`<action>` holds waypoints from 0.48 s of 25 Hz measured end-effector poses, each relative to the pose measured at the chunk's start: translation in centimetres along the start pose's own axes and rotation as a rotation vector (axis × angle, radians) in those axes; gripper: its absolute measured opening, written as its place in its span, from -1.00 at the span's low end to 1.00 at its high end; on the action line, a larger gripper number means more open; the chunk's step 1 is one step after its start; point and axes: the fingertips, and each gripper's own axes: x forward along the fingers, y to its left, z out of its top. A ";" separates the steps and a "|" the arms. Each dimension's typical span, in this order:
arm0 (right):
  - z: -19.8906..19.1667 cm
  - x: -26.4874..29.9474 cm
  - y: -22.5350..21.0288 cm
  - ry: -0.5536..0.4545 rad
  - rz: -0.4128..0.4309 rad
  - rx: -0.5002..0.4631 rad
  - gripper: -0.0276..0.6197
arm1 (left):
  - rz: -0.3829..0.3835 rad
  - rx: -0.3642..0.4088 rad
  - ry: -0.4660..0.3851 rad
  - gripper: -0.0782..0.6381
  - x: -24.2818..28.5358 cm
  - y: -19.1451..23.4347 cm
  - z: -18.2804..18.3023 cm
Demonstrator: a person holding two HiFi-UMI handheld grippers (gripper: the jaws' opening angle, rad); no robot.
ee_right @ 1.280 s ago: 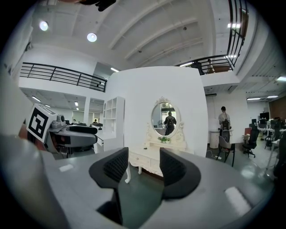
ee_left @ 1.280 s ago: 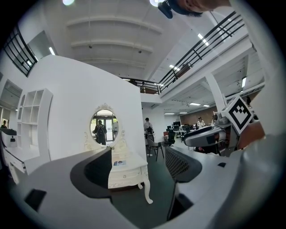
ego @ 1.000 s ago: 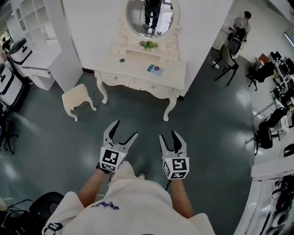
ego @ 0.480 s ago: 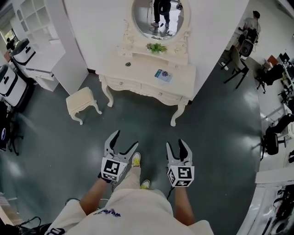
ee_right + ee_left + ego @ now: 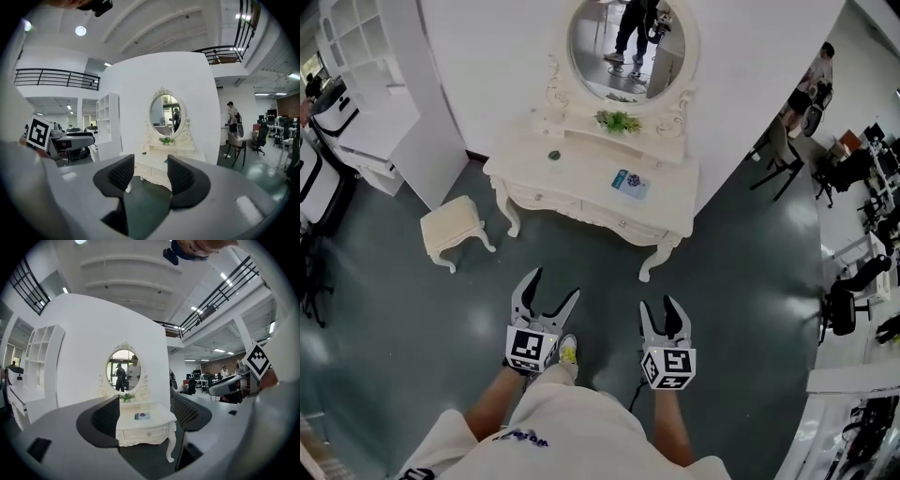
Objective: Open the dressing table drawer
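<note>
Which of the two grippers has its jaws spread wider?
The left gripper: its jaws stand wide apart, while the right gripper holds its jaws closer together, though still open.

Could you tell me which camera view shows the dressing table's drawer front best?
The left gripper view: the cream carved drawer front shows nearly face-on, framed between the open jaws. The head view sees it steeply from above, foreshortened. In the right gripper view the jaws hide much of it.

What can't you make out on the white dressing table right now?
- Head view: handles on the white dressing table's drawers are too small to read.
- Left gripper view: the table's left end is hidden behind the left gripper's jaw.
- Right gripper view: drawers partly hidden by the right gripper's jaws.
</note>
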 end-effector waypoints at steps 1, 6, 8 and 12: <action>0.4 1.0 0.1 0.000 -0.001 -0.001 -0.22 | -0.002 -0.007 -0.003 0.22 0.8 0.7 0.2; 1.8 5.8 1.0 0.005 0.006 -0.013 -0.22 | 0.007 -0.030 -0.009 0.22 3.8 5.3 0.6; 2.2 7.4 1.0 0.007 -0.006 -0.017 -0.22 | 0.009 -0.048 -0.012 0.22 5.1 6.9 0.6; 2.9 9.6 1.1 0.013 -0.041 -0.020 -0.22 | -0.017 -0.050 0.005 0.22 7.5 8.8 0.1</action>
